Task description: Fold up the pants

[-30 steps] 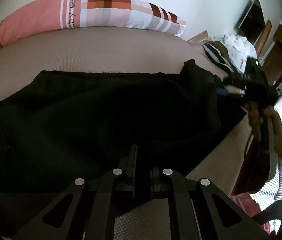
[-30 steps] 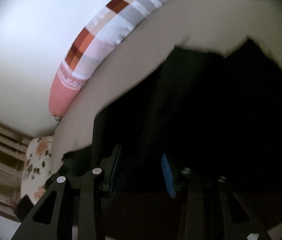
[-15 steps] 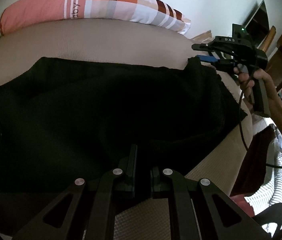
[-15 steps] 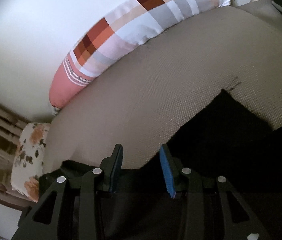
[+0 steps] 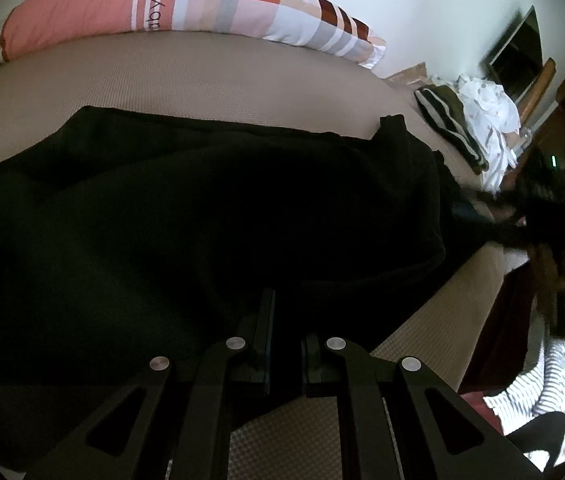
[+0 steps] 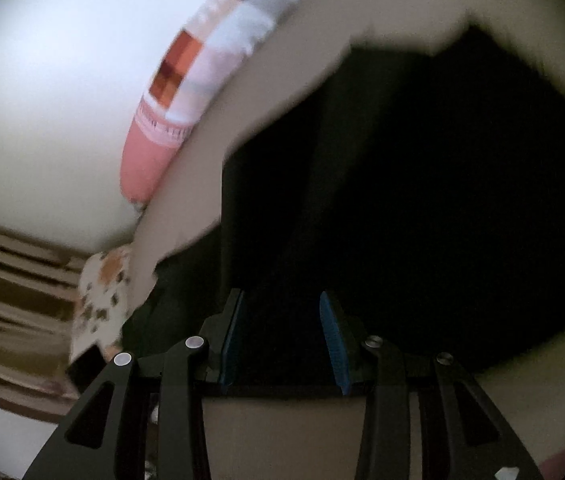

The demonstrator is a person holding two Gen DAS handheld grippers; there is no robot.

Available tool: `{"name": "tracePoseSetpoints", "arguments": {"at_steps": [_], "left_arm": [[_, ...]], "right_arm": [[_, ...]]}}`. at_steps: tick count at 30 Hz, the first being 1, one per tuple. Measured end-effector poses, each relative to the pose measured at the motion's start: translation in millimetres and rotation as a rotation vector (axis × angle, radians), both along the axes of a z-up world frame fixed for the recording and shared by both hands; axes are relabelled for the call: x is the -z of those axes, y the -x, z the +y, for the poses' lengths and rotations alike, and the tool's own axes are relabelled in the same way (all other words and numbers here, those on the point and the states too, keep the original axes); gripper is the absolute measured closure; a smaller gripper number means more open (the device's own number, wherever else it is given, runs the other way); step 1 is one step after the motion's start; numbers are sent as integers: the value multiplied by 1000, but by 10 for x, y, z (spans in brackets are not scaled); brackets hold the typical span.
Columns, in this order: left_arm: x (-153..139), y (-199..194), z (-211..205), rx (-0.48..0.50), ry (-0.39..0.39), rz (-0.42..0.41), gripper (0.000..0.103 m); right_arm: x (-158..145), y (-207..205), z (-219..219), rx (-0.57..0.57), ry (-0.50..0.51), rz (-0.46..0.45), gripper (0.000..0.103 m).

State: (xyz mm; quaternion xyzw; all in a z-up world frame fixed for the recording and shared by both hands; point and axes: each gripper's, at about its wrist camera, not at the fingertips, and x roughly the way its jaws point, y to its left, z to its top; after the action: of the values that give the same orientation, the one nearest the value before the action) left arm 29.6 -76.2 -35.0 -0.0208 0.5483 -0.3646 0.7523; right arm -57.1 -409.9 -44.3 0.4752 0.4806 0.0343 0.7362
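Black pants (image 5: pixel 210 216) lie spread across the tan bed (image 5: pixel 202 76); they also fill the right wrist view (image 6: pixel 422 184). My left gripper (image 5: pixel 285 340) is shut on the near edge of the pants. My right gripper (image 6: pixel 282 336) is open, its blue pads (image 6: pixel 332 338) on either side of the pants' edge at the bed's right end. In the left wrist view the right gripper (image 5: pixel 474 212) shows blurred against the pants' right end.
A long checked pink pillow (image 5: pixel 186 8) lies along the back of the bed by the white wall. A pile of clothes (image 5: pixel 470 120) sits at the far right corner. A floral cushion (image 6: pixel 102 300) lies beyond the bed's left end.
My right gripper has dropped from above the bed back down to the right end of the pants, still open. My left gripper has stayed shut on the near edge.
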Motion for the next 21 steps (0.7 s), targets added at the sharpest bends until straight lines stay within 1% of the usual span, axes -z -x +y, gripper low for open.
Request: {"name": "tracePoseSetpoints", "arguments": {"at_steps": [2,5,8,10,12,14,16,18,19,21], "left_arm": [[-1,2,-3,-2,-2,0,93],[-4,6,-13,-3,-7,-3,93],[-1,11,-13,-8,-6,-2,93],[-3,6,-8,-6,-7,-3,93],[-4,4,-8,-5,-8,-5,93],[0,-4,-4,-6,-9,-6,93],[1,-3,-7,-4,-10,-8,93],[6,-3,-4,-2,-12,-12,93],[7,-5,-4,-2,-12,-13,93],[21,-2,-5,1,-12,-17,93]], "right_arm": [[125,90,184,-6,-111,-6,66],[253,87,431,-23,-235,-18,66],[309,10,643,-49,-294,-35,66],[309,-62,757,-41,-326,-74,66],[262,-113,768,-9,-328,-115,66],[186,-141,689,60,-310,-179,66],[150,-180,582,129,-325,-217,66],[124,-228,488,186,-328,-233,66],[98,-269,445,203,-308,-250,66],[70,-335,361,230,-264,-255,66]]}}
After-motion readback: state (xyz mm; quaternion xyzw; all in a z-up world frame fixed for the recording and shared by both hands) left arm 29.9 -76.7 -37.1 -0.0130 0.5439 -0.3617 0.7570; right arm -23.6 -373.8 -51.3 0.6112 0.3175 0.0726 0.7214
